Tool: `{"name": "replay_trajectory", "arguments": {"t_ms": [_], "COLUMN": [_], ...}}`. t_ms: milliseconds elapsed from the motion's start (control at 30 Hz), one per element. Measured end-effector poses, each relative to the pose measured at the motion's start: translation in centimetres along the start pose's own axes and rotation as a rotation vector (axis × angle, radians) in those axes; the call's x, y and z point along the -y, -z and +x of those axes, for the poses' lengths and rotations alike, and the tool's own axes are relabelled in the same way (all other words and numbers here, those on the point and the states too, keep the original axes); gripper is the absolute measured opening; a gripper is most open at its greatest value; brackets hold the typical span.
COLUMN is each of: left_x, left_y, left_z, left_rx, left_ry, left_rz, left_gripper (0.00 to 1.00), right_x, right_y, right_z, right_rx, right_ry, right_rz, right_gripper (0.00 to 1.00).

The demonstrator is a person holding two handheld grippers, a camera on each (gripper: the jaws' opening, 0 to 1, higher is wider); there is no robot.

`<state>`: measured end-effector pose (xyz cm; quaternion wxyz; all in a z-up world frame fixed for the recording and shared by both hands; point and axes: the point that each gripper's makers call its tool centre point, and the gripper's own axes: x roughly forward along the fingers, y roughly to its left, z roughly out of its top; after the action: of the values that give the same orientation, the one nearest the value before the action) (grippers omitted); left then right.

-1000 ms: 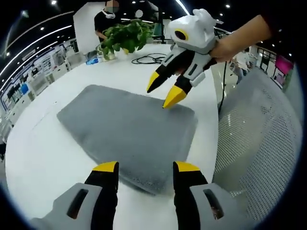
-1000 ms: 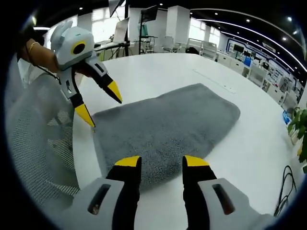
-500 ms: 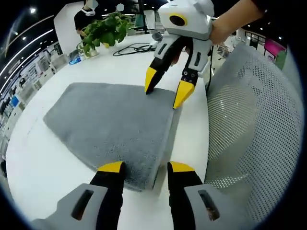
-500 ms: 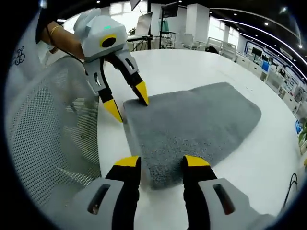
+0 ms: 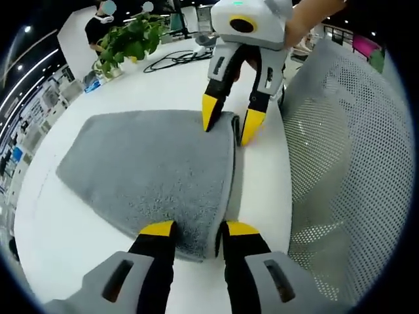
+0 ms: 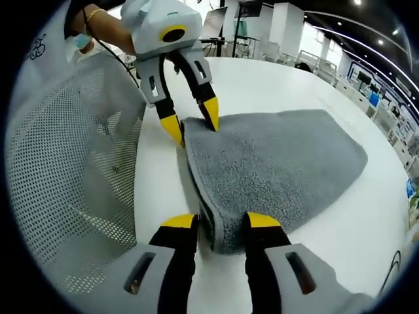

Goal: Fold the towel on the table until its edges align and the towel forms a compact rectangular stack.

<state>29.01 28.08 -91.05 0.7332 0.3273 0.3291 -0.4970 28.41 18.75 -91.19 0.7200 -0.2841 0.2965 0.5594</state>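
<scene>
In the left gripper view, the left gripper (image 5: 191, 229) sits nearest, its yellow-tipped jaws narrowly parted and straddling the near corner of the grey towel (image 5: 154, 170), which lies flat on the white surface (image 5: 65, 222); the towel's edge passes between the jaws, though whether they actually press on it cannot be told. Along the same long edge, farther off, the right gripper (image 5: 229, 121) comes down from a hand, its jaws also a little apart with the far corner of the towel between them. A white mesh chair back (image 5: 340, 157) stands just beside the surface at that edge. Beyond the towel, a black cable (image 5: 173, 60) lies on the surface near a leafy potted plant (image 5: 127, 42). In the right gripper view, the right gripper (image 6: 221, 222) brackets the near corner of the towel (image 6: 275, 163), and the left gripper (image 6: 191, 121) straddles the far corner.
</scene>
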Motion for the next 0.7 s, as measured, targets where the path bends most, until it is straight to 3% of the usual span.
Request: {"name": "replay_trajectory", "arguments": {"t_ms": [100, 400, 700], "left_x": [-0.2, -0.5, -1.4], "left_y": [-0.1, 0.0, -0.4], "left_z": [-0.1, 0.1, 0.7], "left_rx": [-0.001, -0.027, 0.039], "left_ry": [0.012, 0.032, -0.008], "left_rz": [0.008, 0.048, 0.006], "left_gripper": [0.25, 0.19, 0.13], "right_x": [0.1, 0.8, 1.4], "right_y": [0.1, 0.1, 0.0], "right_z": [0.1, 0.1, 0.3], "right_rx": [-0.009, 0.003, 0.012], "right_ry": [-0.013, -0.014, -0.006], "right_rz": [-0.092, -0.051, 0.011], "right_gripper": [0.24, 0.16, 0.09]}}
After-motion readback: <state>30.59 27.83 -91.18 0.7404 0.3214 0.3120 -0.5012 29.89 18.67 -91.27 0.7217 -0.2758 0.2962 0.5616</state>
